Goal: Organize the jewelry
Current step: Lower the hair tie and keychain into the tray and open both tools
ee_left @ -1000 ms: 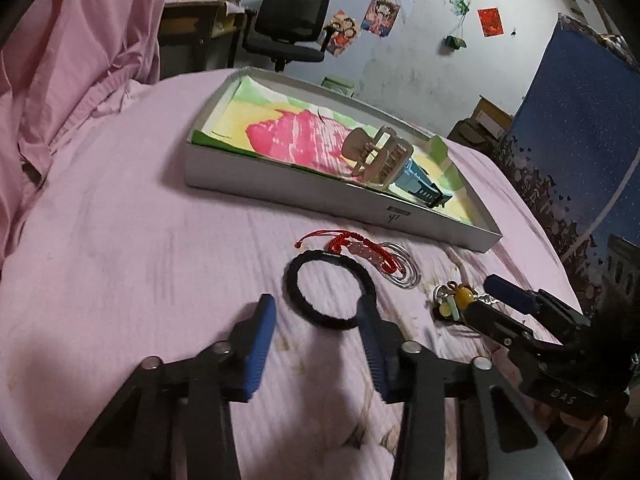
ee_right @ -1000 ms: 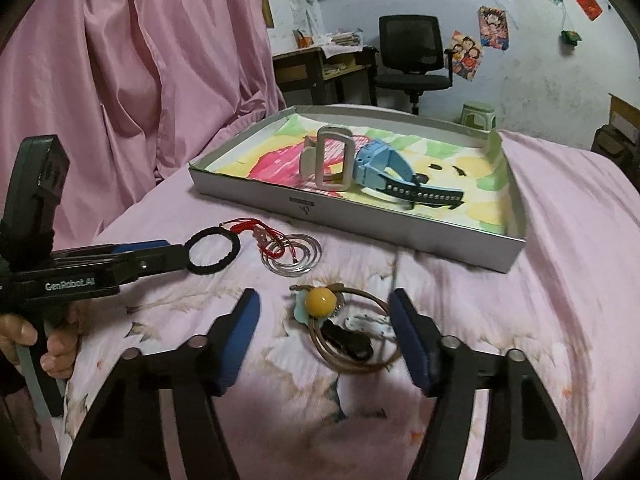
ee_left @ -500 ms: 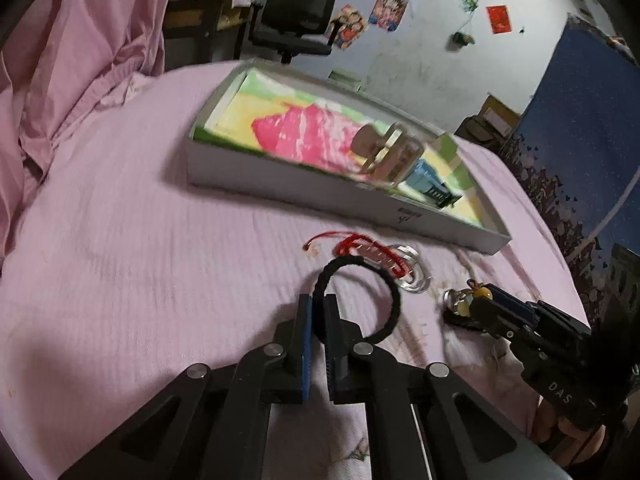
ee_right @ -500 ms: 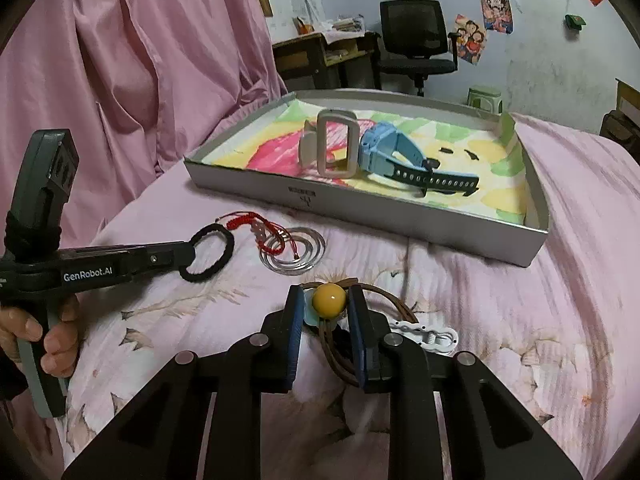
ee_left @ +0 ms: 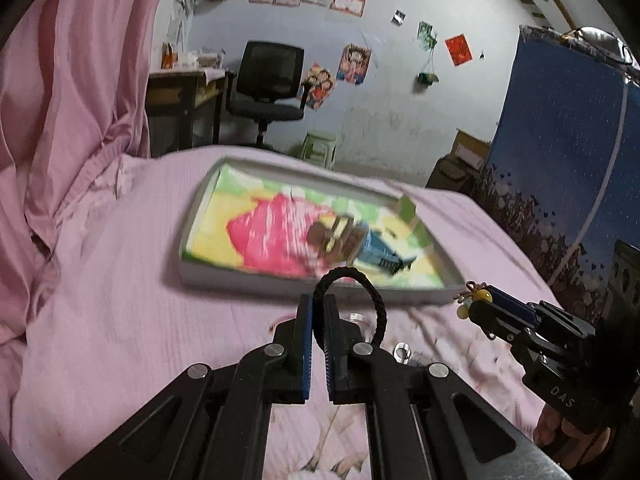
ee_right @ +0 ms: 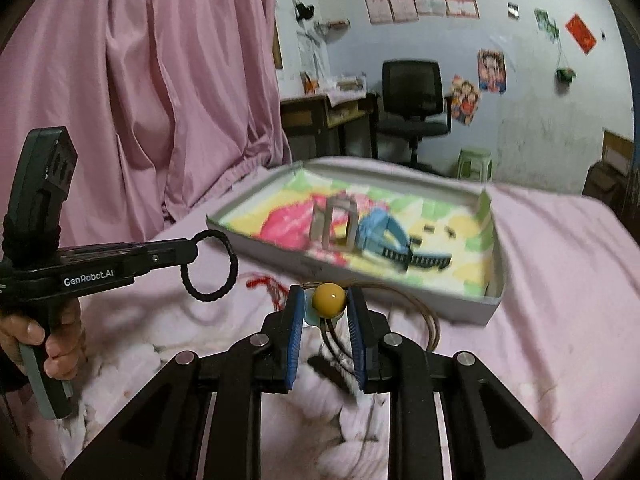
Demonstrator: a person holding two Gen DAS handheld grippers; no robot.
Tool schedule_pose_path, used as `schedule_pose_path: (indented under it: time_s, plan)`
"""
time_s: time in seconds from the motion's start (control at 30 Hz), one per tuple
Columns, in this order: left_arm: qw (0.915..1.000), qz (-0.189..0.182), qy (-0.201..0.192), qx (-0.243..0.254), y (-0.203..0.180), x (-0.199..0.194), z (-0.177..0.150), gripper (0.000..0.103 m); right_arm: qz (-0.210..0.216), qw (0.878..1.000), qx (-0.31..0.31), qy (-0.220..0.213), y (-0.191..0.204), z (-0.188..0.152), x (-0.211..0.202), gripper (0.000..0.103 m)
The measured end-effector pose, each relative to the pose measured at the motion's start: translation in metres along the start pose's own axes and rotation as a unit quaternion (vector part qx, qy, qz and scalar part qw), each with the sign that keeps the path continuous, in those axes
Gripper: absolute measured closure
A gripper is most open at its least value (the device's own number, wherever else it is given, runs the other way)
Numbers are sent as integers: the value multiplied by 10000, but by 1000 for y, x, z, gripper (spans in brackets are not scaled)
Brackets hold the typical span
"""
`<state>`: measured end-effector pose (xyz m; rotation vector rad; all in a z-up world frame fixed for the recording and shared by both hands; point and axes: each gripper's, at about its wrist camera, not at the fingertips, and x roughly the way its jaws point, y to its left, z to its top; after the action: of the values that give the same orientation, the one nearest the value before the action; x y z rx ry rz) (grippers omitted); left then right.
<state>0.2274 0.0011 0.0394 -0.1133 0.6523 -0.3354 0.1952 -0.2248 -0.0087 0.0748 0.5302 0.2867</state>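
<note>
My left gripper (ee_left: 318,306) is shut on a black braided bracelet (ee_left: 376,300) and holds it above the pink bed, in front of the grey tray (ee_left: 224,280). It also shows in the right wrist view (ee_right: 192,250) with the black bracelet (ee_right: 228,268) hanging from it. My right gripper (ee_right: 325,304) is shut on a brown cord necklace with a yellow bead (ee_right: 328,298), lifted off the bed; its cord (ee_right: 424,316) hangs below. In the left wrist view the right gripper (ee_left: 486,300) holds the bead at its tip. The tray (ee_right: 492,304) holds a beige hair clip (ee_right: 334,224) and a blue watch (ee_right: 384,230).
A red string bracelet (ee_right: 266,286) and a clear ring (ee_left: 356,318) lie on the bed before the tray. A pink curtain (ee_right: 140,80) hangs at the left. A blue wardrobe (ee_left: 568,152) stands at the right. A desk and office chair (ee_right: 412,100) are behind.
Both grippers closed on their pieces and lifted them off the bed: the left with the black bracelet, the right with the bead necklace. Both have moved up and toward the tray.
</note>
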Motion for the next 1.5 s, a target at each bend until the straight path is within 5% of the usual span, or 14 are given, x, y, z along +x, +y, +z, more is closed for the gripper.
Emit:
schedule_pose_path:
  time_s: [0.57, 0.97, 1.5]
  plan:
    - [9949, 436, -786, 454, -5, 11, 74, 98, -142, 9968, -233, -746, -11, 79, 6, 84]
    - [9967, 466, -579, 320, 14, 80, 72, 98, -260, 9966, -415, -667, -28, 95, 66, 84]
    - [9983, 481, -311, 131, 28, 120, 64, 98, -544, 9982, -166, -167, -55, 76, 111, 84]
